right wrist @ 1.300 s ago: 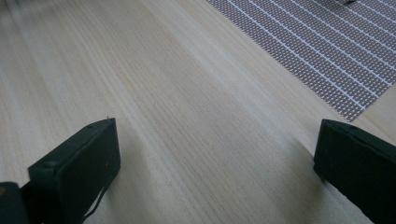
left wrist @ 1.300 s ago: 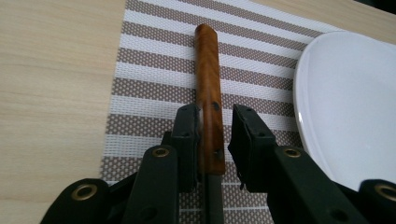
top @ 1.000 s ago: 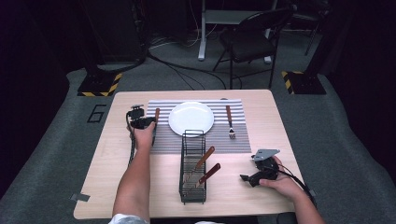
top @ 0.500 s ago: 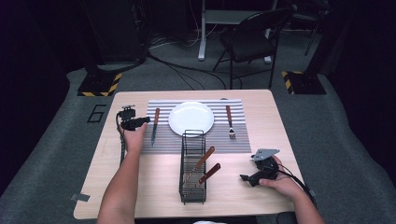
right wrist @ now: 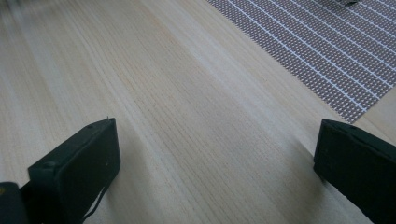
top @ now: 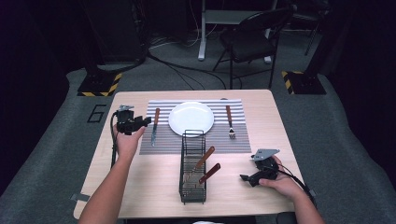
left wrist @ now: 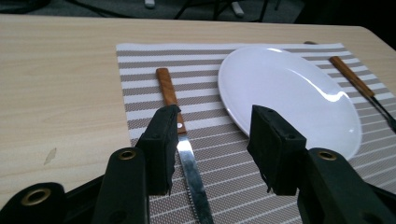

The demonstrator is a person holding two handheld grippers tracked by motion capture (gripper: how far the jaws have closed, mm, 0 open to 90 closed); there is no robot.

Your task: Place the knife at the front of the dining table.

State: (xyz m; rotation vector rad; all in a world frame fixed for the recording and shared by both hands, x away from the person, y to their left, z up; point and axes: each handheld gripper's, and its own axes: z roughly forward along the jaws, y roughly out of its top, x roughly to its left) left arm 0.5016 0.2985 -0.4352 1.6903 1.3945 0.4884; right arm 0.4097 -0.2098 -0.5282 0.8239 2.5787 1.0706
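A wooden-handled knife (top: 154, 125) lies on the striped placemat (top: 163, 144), left of the white plate (top: 191, 118). A fork (top: 229, 122) lies to the plate's right. My left gripper (top: 144, 122) hovers just left of the knife. Its jaws have just been opening and hold nothing. In the left gripper view the knife (left wrist: 170, 95) rests on the mat below the left gripper (left wrist: 215, 126), apart from its pads, with the plate (left wrist: 289, 98) beyond. My right gripper (top: 245, 178) rests open near the table's front right. The right gripper (right wrist: 217, 144) has bare wood between its jaws.
A black wire basket (top: 192, 168) stands in front of the plate with two wooden-handled utensils (top: 204, 158) in it. A chair (top: 252, 44) and cables sit on the floor behind the table. The placemat's corner (right wrist: 327, 56) lies ahead of the right gripper.
The left gripper let go of the knife, opened, and drew back to the left and upward. The knife stays on the mat. The right hand has not moved.
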